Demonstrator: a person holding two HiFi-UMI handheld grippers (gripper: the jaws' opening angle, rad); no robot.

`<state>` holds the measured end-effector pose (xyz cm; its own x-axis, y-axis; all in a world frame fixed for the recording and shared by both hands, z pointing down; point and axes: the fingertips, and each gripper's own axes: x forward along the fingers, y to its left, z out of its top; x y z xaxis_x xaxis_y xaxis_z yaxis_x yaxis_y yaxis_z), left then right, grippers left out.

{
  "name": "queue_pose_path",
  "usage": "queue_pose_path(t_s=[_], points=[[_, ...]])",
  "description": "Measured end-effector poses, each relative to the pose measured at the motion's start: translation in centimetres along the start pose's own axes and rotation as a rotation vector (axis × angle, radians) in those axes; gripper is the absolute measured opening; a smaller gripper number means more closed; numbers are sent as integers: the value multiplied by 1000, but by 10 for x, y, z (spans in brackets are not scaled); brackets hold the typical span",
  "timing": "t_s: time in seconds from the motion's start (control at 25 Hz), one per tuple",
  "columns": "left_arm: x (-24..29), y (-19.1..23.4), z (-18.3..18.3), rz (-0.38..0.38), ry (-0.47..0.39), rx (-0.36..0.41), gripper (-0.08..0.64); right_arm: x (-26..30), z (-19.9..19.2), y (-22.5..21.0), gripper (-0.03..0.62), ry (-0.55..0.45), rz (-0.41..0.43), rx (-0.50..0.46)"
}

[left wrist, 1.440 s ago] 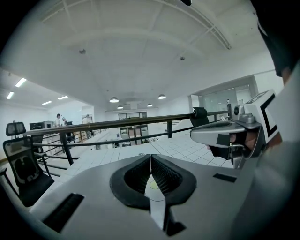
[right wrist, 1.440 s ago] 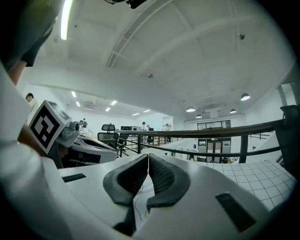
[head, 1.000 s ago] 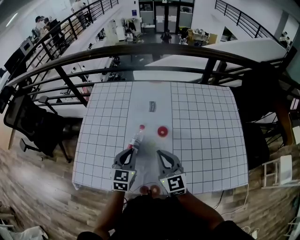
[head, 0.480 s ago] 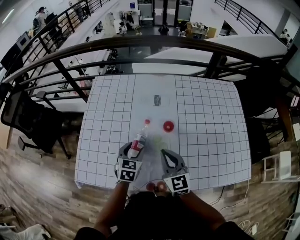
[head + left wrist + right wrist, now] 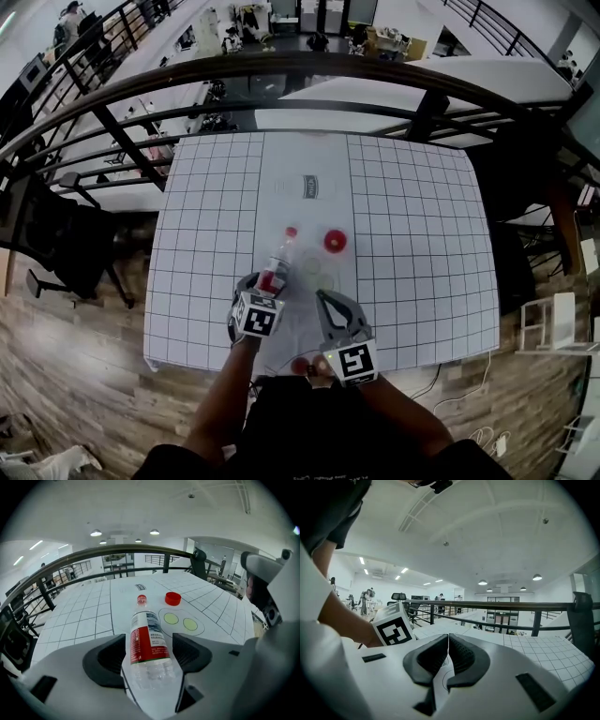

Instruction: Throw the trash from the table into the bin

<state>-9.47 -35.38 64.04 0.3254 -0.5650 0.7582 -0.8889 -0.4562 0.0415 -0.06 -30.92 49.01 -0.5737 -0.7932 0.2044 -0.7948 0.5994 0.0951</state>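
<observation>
The plastic bottle [image 5: 275,266] lies on its side on the gridded surface [image 5: 422,234], near the edge closest to the person. Its red-capped neck points toward 12 o'clock, away from the person, and its red label faces up. The left hand-held gripper [image 5: 264,286] is tipped down over the bottle's base end. Its jaws are opening, and the clear lower body of the bottle sits between the two dark pads. In the left gripper view the pads stand apart on either side of the bottle [image 5: 149,641], so it is released, not squeezed, and the bottle rests on the surface.

A loose red cap [image 5: 335,241] sits at about 3 o'clock from the bottle's neck, apart from it. Two yellow-green circles [image 5: 171,618] are printed on the surface between the cap and the person, at 3 o'clock from the bottle's label.

The right hand-held gripper [image 5: 323,298] hangs at about 4 o'clock from the left one, over the near edge. Its jaws are clenched together with nothing between them [image 5: 448,637]. Beyond the surface, at 12 o'clock, runs a dark railing [image 5: 281,70].
</observation>
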Motion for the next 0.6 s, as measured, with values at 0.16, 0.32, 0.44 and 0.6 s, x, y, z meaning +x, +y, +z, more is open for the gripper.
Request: queue_pose_path(t_s=[0.16,0.32,0.44,0.6], points=[[15,0,-11,-13,67,-7,304,2,-4,-1,25,-3,15,10],[28,1,-10,-28,93,-2,304,9,-16,-8,25,6,14,35],[32,2,-15,-27,111,-1,308,8,-24,-13,25,12,10,50],[39,3,-20,-45,138,-38,319,5,-35,-25,25,53,-8,66]])
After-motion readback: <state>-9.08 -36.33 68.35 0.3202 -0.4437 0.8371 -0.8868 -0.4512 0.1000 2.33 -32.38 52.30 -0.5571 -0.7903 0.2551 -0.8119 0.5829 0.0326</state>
